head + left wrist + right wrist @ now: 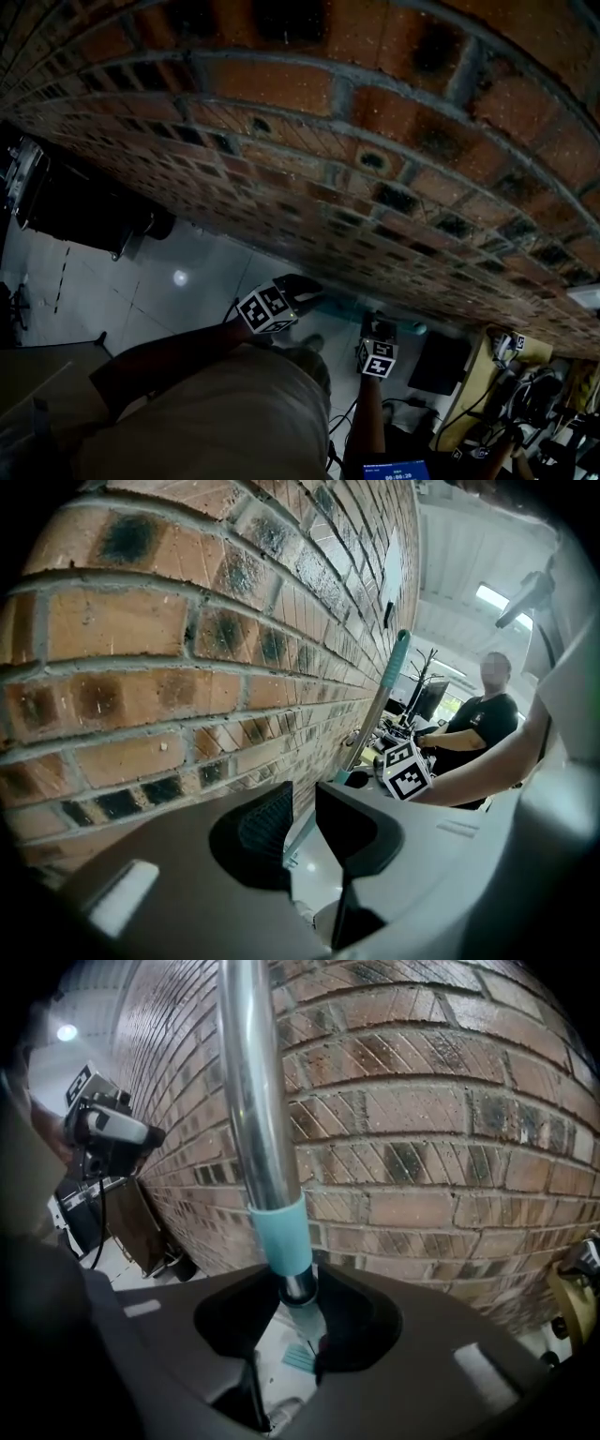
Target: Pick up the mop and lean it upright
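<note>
The mop's silver pole with a teal collar rises close to the brick wall. My right gripper is shut on the pole just under the collar. A teal part shows on the floor below the jaws. In the left gripper view the same pole slants up the wall beyond my left gripper, whose jaws stand a narrow slit apart with nothing in it. The left gripper hangs left of the pole, apart from it. In the dim head view, the left gripper and right gripper are near the wall's foot.
The brick wall fills most of the head view. A black cabinet stands against it at the left. A cluttered desk is at the right, and a person sits there. Pale floor tiles lie below.
</note>
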### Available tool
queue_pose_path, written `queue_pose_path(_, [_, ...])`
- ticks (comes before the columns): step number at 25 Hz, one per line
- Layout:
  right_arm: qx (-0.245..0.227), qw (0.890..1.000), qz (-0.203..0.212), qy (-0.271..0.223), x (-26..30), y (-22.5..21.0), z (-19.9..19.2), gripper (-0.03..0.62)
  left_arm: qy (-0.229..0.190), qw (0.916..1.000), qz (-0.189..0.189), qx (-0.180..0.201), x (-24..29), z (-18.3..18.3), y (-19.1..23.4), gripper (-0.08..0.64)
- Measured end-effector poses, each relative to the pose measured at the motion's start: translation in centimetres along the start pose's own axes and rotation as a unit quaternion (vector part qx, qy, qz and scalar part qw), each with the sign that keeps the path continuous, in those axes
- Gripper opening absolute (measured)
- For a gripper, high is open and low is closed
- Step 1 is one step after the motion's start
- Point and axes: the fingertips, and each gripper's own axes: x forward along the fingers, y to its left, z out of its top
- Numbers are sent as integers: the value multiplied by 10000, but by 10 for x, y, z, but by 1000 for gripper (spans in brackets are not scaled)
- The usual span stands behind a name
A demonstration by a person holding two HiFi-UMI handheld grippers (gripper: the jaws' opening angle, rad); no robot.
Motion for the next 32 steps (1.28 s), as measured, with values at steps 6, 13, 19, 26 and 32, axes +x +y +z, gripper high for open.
queue_pose_path(6, [-21, 9999, 100, 137, 12, 0, -9, 127, 89, 9999, -14, -78, 7, -9, -3, 95])
queue_pose_path(13, [5, 9997, 89, 208, 28, 1, -19, 127, 174, 9998, -17, -41, 17, -12, -3, 95])
queue_pose_path(19, [271, 9986, -1, 452, 49, -10, -44, 127, 321, 9995, -23, 23, 21, -21, -6, 95])
queue_pose_path(26, [95, 9982, 51, 589, 59, -6, -49, 127, 331, 9994, 54, -53, 18, -25, -1, 95])
queue_pose_path(32, [249, 9975, 50, 663, 69, -6, -59, 127, 346, 9993, 122, -8, 21, -23, 4, 95])
